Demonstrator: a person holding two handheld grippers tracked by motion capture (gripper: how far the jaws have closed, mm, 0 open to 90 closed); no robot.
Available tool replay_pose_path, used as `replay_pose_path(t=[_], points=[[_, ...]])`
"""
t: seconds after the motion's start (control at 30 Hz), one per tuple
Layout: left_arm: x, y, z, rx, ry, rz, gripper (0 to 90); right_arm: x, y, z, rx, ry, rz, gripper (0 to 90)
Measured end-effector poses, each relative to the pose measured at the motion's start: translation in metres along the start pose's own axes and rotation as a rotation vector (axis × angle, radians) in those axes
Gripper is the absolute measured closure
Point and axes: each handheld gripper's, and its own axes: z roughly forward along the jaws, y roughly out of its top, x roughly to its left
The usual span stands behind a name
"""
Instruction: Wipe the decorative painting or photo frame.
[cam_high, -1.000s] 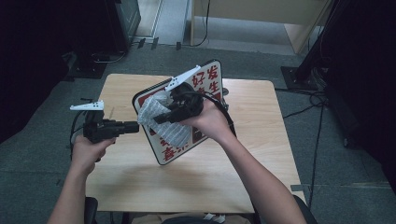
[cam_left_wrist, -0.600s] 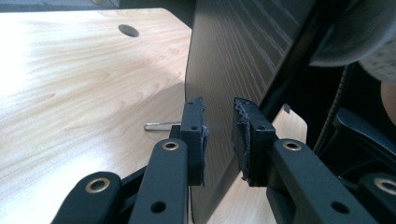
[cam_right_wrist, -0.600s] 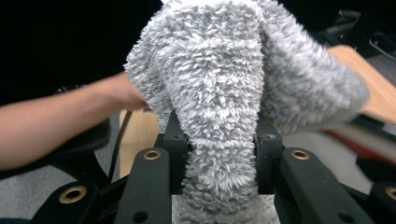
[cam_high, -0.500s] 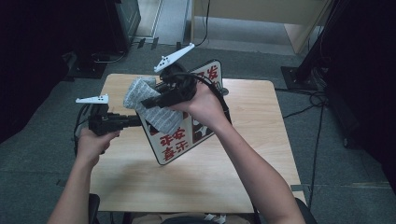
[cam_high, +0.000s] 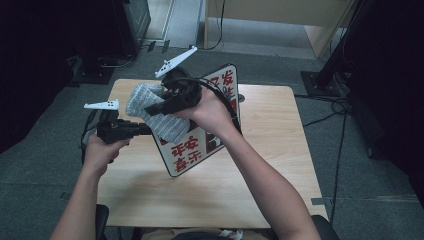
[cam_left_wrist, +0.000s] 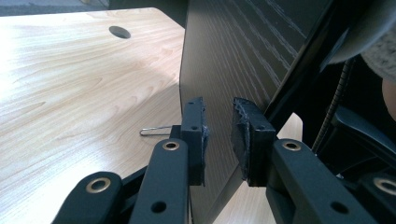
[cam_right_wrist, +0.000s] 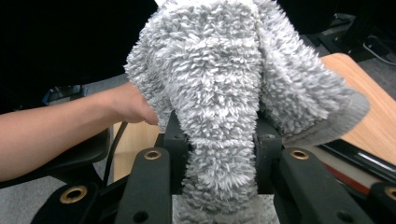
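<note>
Board (cam_high: 200, 145) stands tilted on counter (cam_high: 280, 165), mid-surface. Cloth (cam_high: 157, 112) hangs in front of board's upper left part. Left gripper (cam_high: 145, 129) sits at board's left edge; right gripper (cam_high: 152, 106) above it, at the cloth.

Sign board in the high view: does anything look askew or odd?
Yes. The sign board is tilted up on edge off the table, clamped by the left gripper, while the right gripper holds a grey cloth against it. Nothing looks spilled or damaged.

- My left gripper (cam_left_wrist: 219, 140): black linkage jaws with brass-coloured pivot bushings; worn black pads (cam_left_wrist: 247, 135)
- My right gripper (cam_right_wrist: 217, 140): same black build; black cable trailing
- White three-cornered plate (cam_high: 176, 61) on top; forearms bare, no sleeves
</note>
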Motion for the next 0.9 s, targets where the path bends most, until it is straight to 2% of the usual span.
replay_pose_path(t=[0.4, 0.9], points=[[0.0, -0.001, -0.001, 0.002, 0.001, 0.001, 74.8, -0.004, -0.008, 0.005, 0.011, 0.006, -0.001, 67.3], [0.0, -0.001, 0.0, 0.004, 0.003, 0.004, 74.5, -0.009, -0.021, 0.008, 0.002, 0.027, 0.024, 67.2]])
